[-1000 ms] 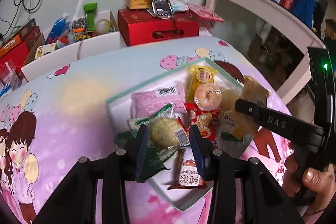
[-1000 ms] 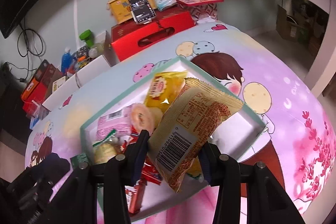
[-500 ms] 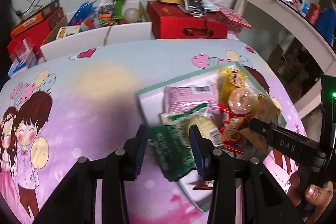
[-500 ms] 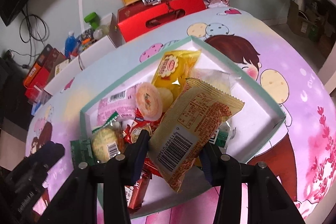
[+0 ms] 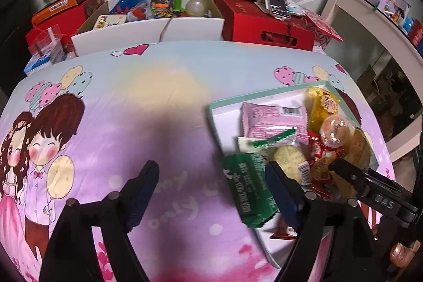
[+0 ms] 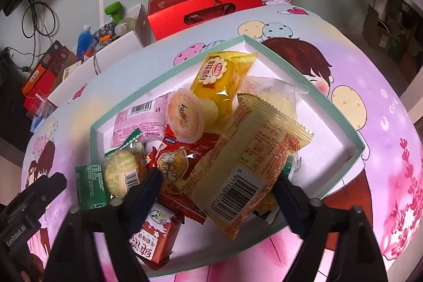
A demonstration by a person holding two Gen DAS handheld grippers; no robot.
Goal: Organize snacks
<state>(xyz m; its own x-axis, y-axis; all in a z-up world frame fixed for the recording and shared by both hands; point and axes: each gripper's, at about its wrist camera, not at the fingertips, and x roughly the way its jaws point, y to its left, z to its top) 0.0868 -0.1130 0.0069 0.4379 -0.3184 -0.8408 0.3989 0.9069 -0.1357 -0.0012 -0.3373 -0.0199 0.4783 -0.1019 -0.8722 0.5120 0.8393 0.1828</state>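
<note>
1. The tablecloth is pink and pale blue, printed with cartoon children, balloons and hearts
2. The box has a mint-green rim and white inside
3. At the box's 12 o'clock the jelly bag is yellow
4. At 9 o'clock the wrapper is green with white print
5. The big packet is orange-yellow with a barcode

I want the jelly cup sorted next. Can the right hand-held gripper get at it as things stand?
Probably yes. The jelly cup lies on top of the pile in the tray, nothing over it. The right hand-held gripper has just opened, but the orange packet between its jaws lies in its path.
</note>
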